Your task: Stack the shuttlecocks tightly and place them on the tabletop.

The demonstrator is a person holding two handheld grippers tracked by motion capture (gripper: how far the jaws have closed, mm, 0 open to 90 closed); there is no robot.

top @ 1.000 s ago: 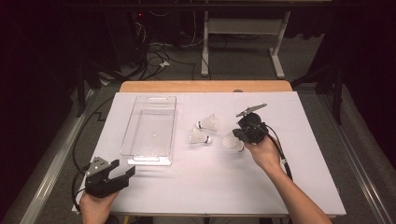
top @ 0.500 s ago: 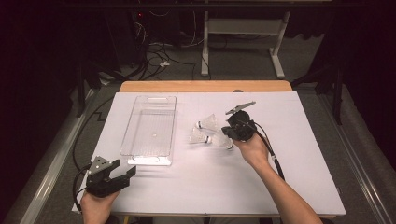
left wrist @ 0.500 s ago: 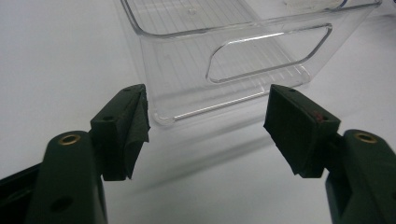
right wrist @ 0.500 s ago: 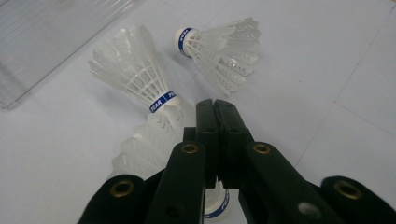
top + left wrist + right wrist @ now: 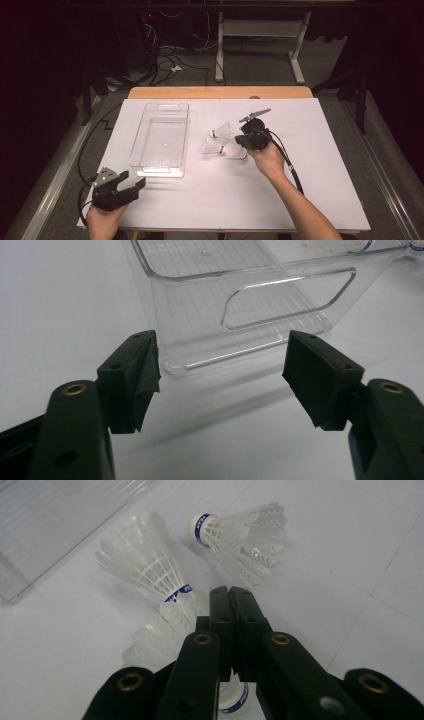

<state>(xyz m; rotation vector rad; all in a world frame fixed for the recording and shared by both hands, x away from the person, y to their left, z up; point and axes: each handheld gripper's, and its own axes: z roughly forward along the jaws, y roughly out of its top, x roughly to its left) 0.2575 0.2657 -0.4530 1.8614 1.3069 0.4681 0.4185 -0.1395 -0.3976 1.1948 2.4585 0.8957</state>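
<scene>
Three white feather shuttlecocks lie together in the middle of the white table. In the high view they are the far shuttlecock [image 5: 222, 132], the left one [image 5: 212, 146] and the near one [image 5: 234, 151]. My right gripper [image 5: 242, 140] sits at their right side, low over the near one. In the right gripper view my right gripper [image 5: 231, 592] is shut, pads pressed together, and I see nothing between them. A shuttlecock [image 5: 159, 635] lies under the jaws, one [image 5: 142, 562] sits ahead on the left, and another [image 5: 245, 532] lies beyond. My left gripper [image 5: 135, 184] rests open at the front left.
A clear plastic tray [image 5: 150, 165] stands left of the shuttlecocks, long side running away from me. Its near end wall with a handle slot [image 5: 200, 335] is just ahead of my open left gripper [image 5: 222, 375]. A wooden strip [image 5: 220, 92] edges the table's far side.
My right gripper has moved left, in against the shuttlecocks, and the near shuttlecock has shifted slightly left with it. The left gripper has stayed where it was.
</scene>
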